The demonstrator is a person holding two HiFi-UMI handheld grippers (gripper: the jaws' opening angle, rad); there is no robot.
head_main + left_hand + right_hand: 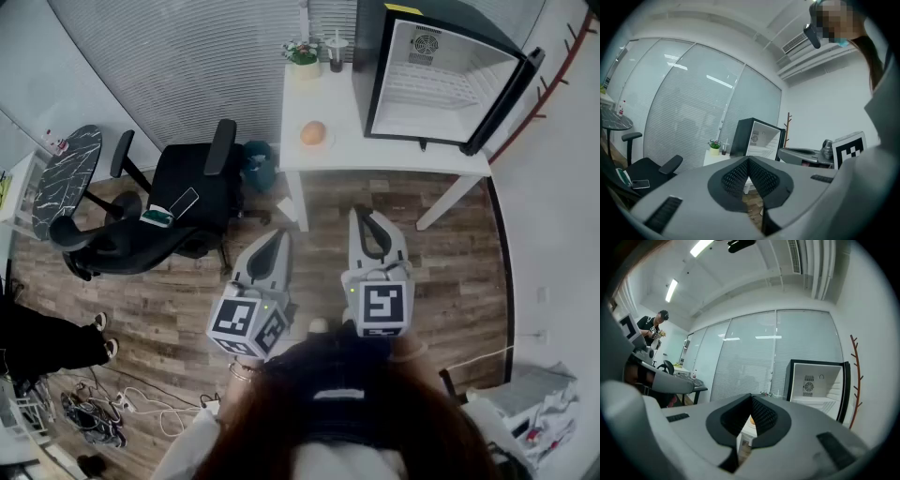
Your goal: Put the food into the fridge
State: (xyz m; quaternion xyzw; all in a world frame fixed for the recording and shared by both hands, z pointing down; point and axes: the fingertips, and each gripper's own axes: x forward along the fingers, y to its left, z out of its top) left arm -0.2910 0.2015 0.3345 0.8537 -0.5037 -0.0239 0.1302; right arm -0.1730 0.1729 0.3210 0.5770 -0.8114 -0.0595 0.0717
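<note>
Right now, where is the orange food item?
In the head view, the orange food sits on the white table, left of the open fridge, below the potted plant.

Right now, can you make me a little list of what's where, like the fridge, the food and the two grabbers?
fridge: black, on the white table, door open, nothing seen inside
food: one round orange piece, on the table left of the fridge, not yet picked up
left gripper: shut, empty, over the floor
right gripper: shut, empty, short of the table
also there: potted plant, black office chair
</note>
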